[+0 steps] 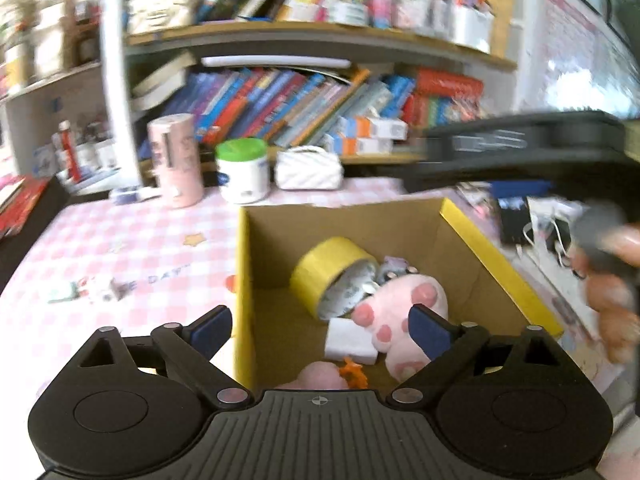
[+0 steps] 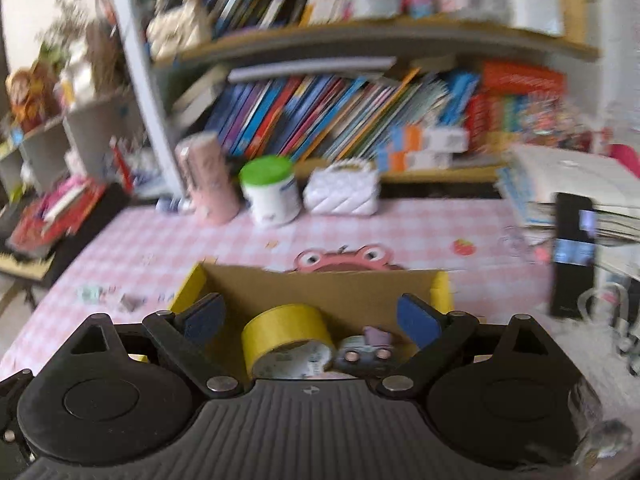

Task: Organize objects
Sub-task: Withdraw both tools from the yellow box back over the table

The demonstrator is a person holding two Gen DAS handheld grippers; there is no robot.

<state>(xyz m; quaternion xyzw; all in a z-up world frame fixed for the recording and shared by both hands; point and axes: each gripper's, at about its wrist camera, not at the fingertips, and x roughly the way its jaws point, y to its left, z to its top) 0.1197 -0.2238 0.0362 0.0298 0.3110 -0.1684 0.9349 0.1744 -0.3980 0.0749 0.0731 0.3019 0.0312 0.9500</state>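
Note:
An open cardboard box with yellow edges [image 1: 472,236] stands on the pink checked tablecloth. Inside lie a yellow tape roll [image 1: 332,272], a pink plush paw toy [image 1: 400,308], a white block [image 1: 350,342], a small grey-purple toy [image 1: 394,268] and an orange bit [image 1: 354,374]. My left gripper [image 1: 320,330] is open and empty above the box's near left wall. My right gripper [image 2: 314,320] is open and empty above the box [image 2: 324,284], over the tape roll [image 2: 286,334] and the small toy [image 2: 366,350]. The right gripper's blurred body crosses the left wrist view's right side [image 1: 520,144].
At the table's back stand a pink cylinder [image 1: 176,160], a white jar with a green lid [image 1: 243,170] and a white quilted pouch [image 1: 308,168], in front of shelves of books. A stack of papers and a black phone [image 2: 572,248] lie at the right. Red books lie at the left.

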